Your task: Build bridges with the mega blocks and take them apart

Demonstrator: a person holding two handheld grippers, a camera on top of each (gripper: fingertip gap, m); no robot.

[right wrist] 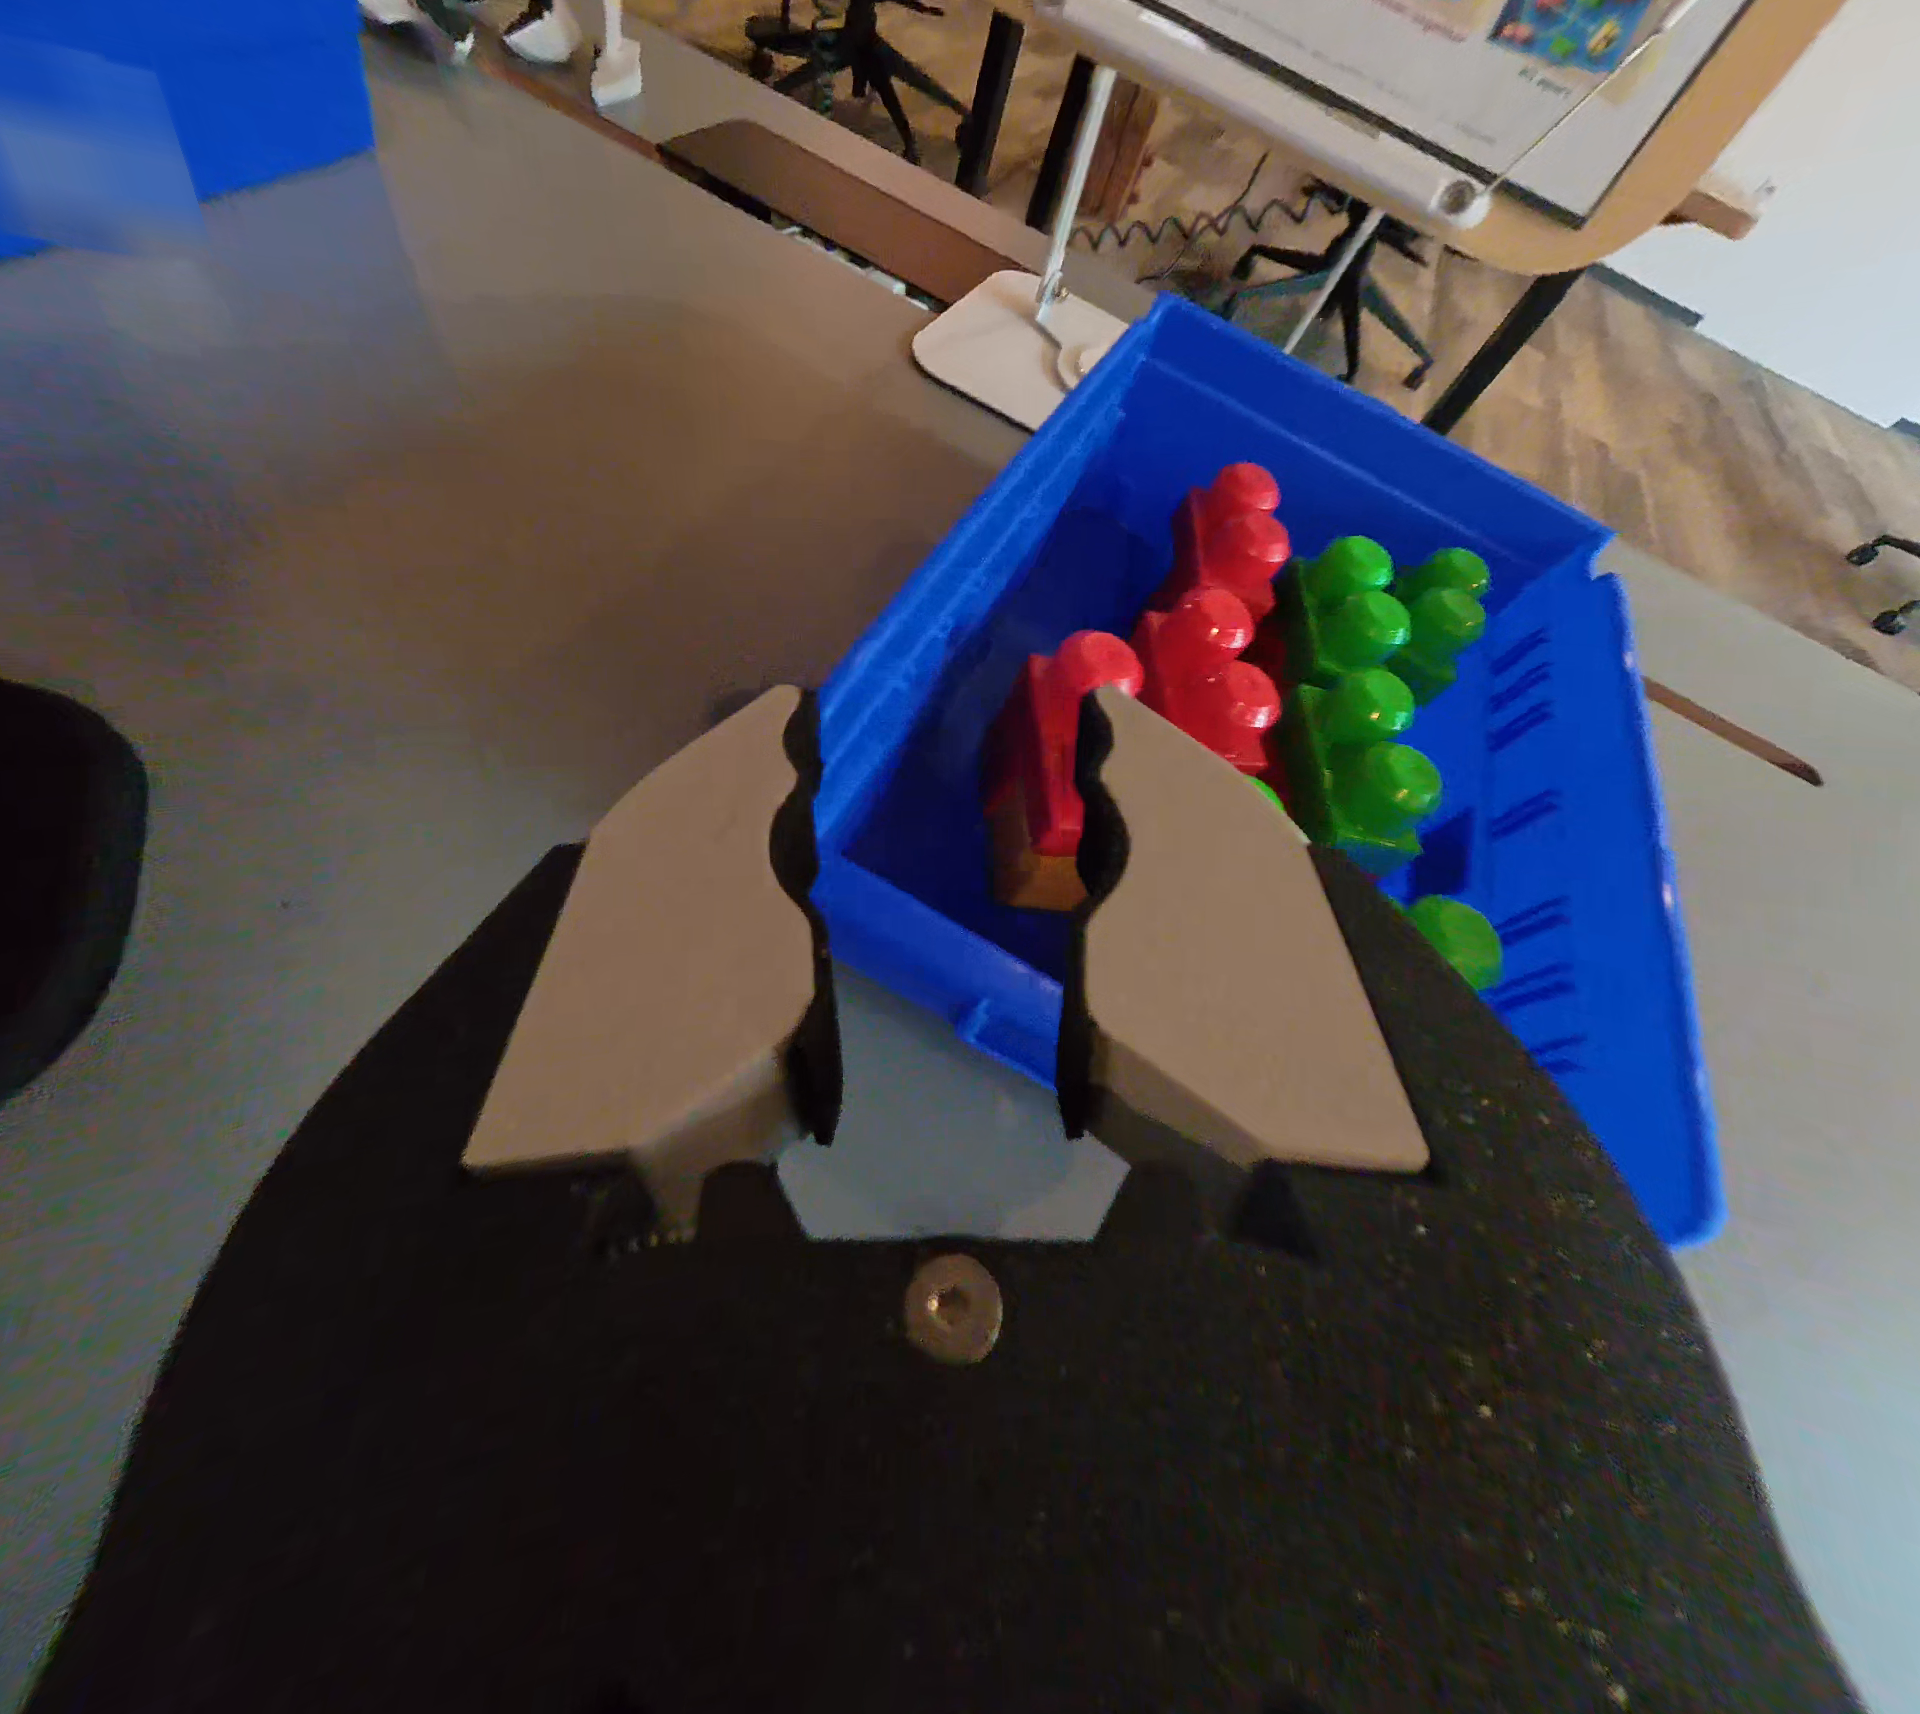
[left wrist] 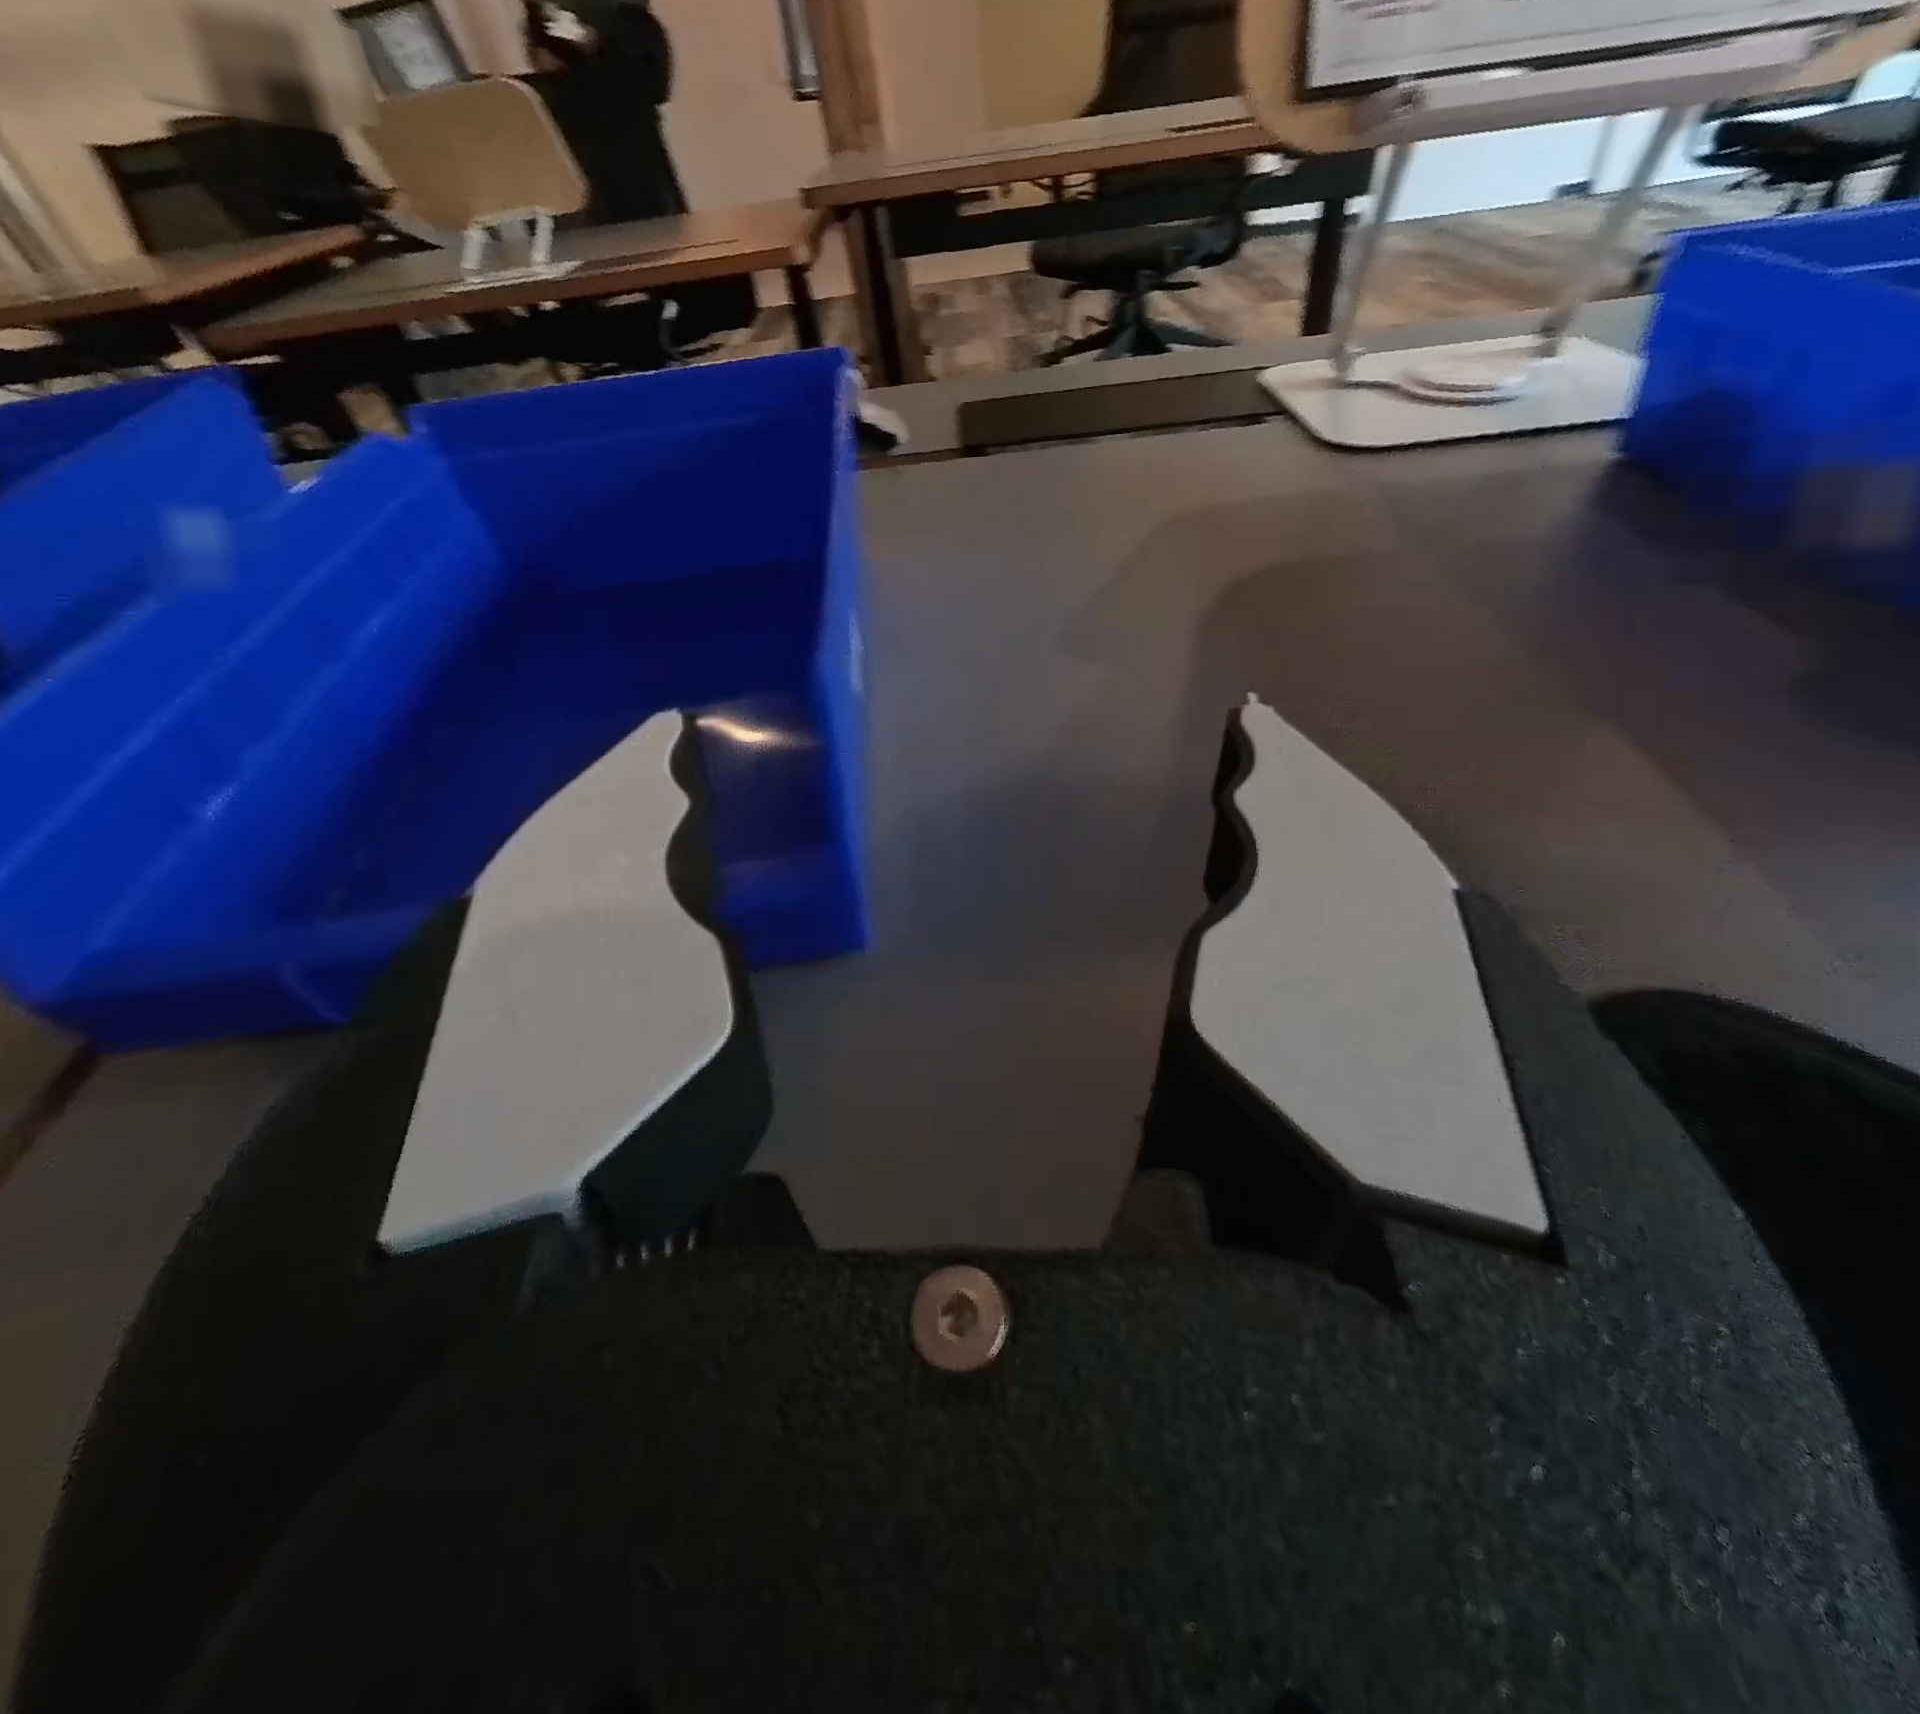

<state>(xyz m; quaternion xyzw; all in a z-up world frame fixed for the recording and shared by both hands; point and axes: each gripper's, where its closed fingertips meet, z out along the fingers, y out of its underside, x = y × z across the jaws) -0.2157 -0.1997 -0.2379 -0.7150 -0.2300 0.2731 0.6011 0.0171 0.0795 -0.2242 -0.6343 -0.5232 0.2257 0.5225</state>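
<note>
In the right wrist view a blue bin (right wrist: 1299, 397) on the grey table holds several red mega blocks (right wrist: 1216, 625) and green mega blocks (right wrist: 1361, 698). One red block (right wrist: 1039, 760) stands nearest the bin's left wall. My right gripper (right wrist: 945, 708) is open and straddles that wall: the left finger is outside it, and the right finger (right wrist: 1174, 833) is over the inside, beside the red block. It holds nothing. My left gripper (left wrist: 966, 719) is wide open and empty over the table, its left finger (left wrist: 613, 885) in front of another blue bin (left wrist: 623, 573). No blocks show in that bin.
A display board on a white stand (right wrist: 997, 355) rises behind the block bin at the table's far edge. The left-hand bin also shows far left (right wrist: 177, 2). The block bin also shows in the left wrist view (left wrist: 1787, 376). Desks and office chairs (left wrist: 1143, 241) stand beyond.
</note>
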